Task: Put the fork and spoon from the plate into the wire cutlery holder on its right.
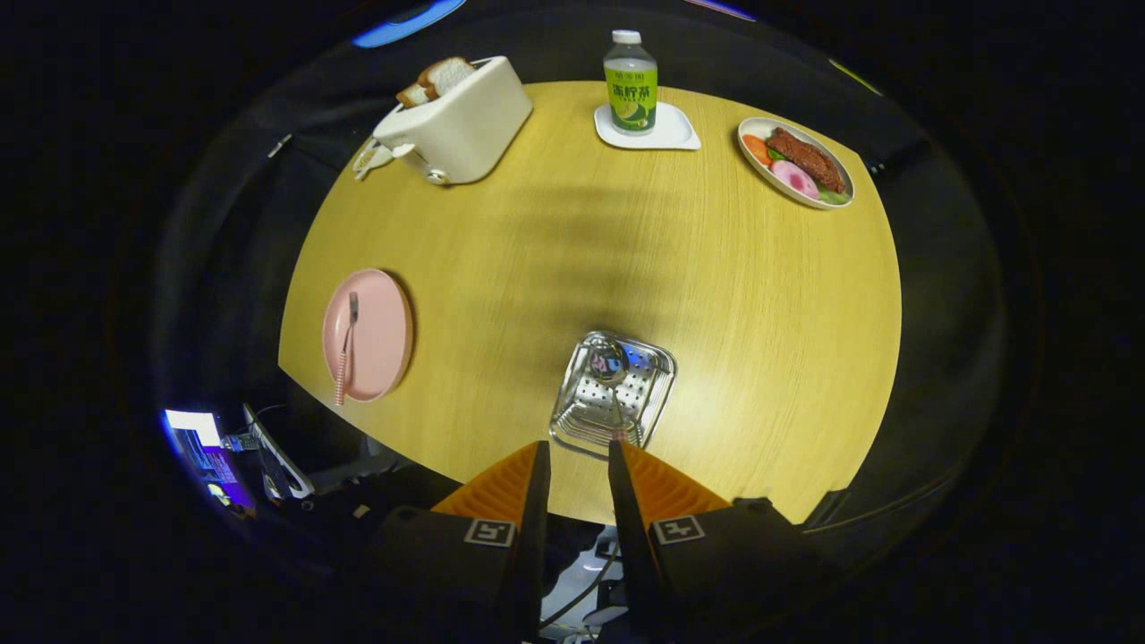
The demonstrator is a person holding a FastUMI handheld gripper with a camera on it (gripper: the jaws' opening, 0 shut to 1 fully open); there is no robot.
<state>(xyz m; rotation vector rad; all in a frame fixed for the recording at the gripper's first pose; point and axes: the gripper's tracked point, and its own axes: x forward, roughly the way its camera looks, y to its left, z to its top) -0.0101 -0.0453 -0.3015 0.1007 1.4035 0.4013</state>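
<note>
My tongs [579, 456] hang above the near edge of the table [733, 304], their fingers a narrow gap apart and gripping nothing. Just ahead of them sits the wire cutlery holder [614, 394], with the spoon [610, 367] lying inside it. The fork [346, 347] lies on the pink plate [380, 333], well off to the left near the table's left edge.

Bright overhead light falls evenly on the wooden table [716, 295], while the surroundings sink into darkness. A soft striped shadow darkens the table's middle. The metal holder [614, 394] glints with small reflections. The fisheye bends the table's edges, and the gripper [578, 452] fingers look dim.
</note>
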